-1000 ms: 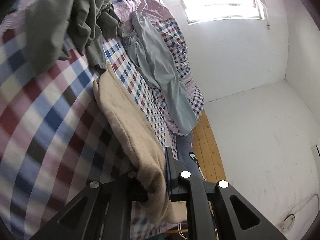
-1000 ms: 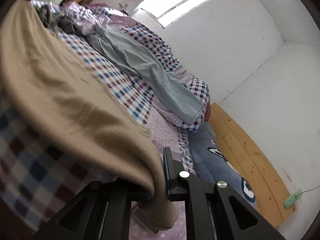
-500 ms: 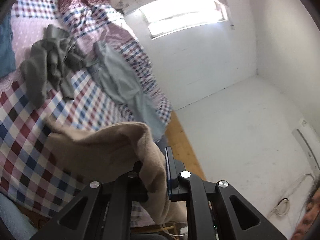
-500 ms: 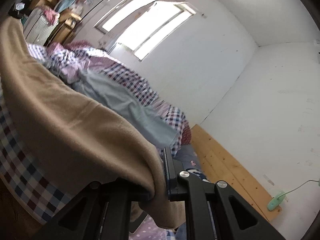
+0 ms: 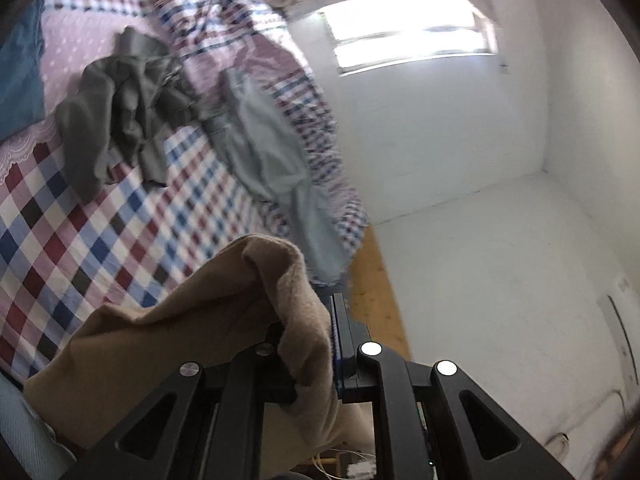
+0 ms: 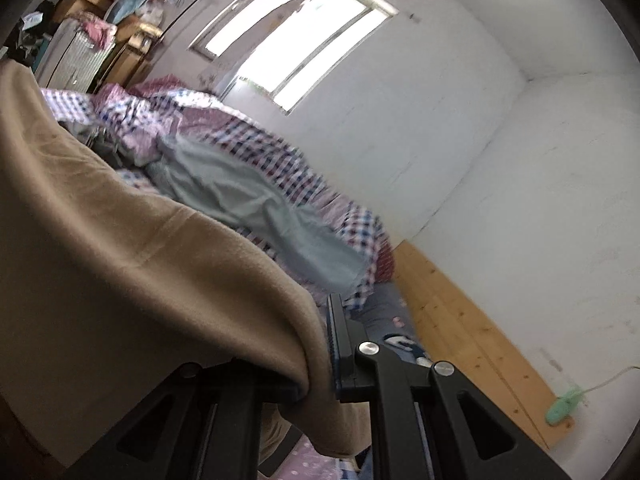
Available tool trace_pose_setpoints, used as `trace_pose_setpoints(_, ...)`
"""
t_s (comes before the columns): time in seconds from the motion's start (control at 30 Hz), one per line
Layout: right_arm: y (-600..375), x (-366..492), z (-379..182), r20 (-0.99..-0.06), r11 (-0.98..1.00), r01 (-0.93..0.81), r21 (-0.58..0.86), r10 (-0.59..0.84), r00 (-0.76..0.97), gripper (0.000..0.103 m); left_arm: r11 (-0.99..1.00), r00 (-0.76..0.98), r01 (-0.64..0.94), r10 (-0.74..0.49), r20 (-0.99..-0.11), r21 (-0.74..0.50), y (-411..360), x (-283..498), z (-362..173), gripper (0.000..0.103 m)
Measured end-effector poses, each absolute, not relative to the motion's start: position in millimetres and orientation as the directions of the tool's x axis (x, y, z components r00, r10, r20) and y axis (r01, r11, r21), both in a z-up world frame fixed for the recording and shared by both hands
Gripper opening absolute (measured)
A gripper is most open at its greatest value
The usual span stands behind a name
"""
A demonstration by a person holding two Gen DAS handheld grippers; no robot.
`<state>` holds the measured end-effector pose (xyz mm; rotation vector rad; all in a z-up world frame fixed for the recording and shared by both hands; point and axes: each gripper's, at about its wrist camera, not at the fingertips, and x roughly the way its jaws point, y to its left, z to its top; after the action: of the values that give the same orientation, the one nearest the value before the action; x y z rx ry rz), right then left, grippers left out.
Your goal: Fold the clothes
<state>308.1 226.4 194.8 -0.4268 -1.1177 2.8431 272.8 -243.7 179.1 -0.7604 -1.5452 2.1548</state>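
**Three Garments, Two Grippers, One Bed**

Three pieces of clothing were in view: one tan garment [image 5: 168,344], one dark grey garment [image 5: 120,120] and one pale blue-grey garment [image 5: 268,152]. There was one bed under a checked sheet [image 5: 100,240], and one blue cloth [image 5: 20,72] at its edge. Two grippers showed, the left gripper [image 5: 316,364] and the right gripper [image 6: 316,364]. One window [image 5: 408,28] and one green plug [image 6: 564,404] completed the count.

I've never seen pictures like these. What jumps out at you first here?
A big tan cloth fills the foreground, pinched in both the left gripper and the right gripper. Behind it lies a checked bed with a crumpled dark grey garment and pale blue trousers on it. A bright window glares from the white wall.
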Motion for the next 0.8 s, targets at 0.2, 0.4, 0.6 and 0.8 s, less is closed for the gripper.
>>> trace_pose_setpoints(0.2, 225.5, 196.3, 142.1, -0.407, -0.707, 0.194, -0.680, 0.144, -0.902, 0.010, -0.324, -0.754, 0.167, 0.566, -0.332, -0.931, -245.0, 190.2, 132.0, 0.011)
trace_pose_setpoints(0.4, 230.1, 80.3, 74.1, -0.629, -0.700, 0.366, -0.614, 0.154, -0.762, 0.015, -0.343, -0.723, 0.290, 0.534, -0.439, -0.894, -249.5, 113.1, 86.6, 0.012)
trace_pose_setpoints(0.6, 248.9, -12.4, 31.1, -0.884, -0.803, 0.490, -0.339, 0.094, -0.457, 0.041, -0.302, -0.715, 0.380, 0.504, -0.484, -0.875, -262.4, 68.2, 45.7, 0.041)
trace_pose_setpoints(0.8, 286.3, -81.7, 15.6, -0.961, -0.931, 0.349, -0.107, 0.007, -0.275, 0.063, -0.328, -0.753, 0.369, 0.442, -0.487, -0.869, -286.0, 48.6, 39.0, 0.074)
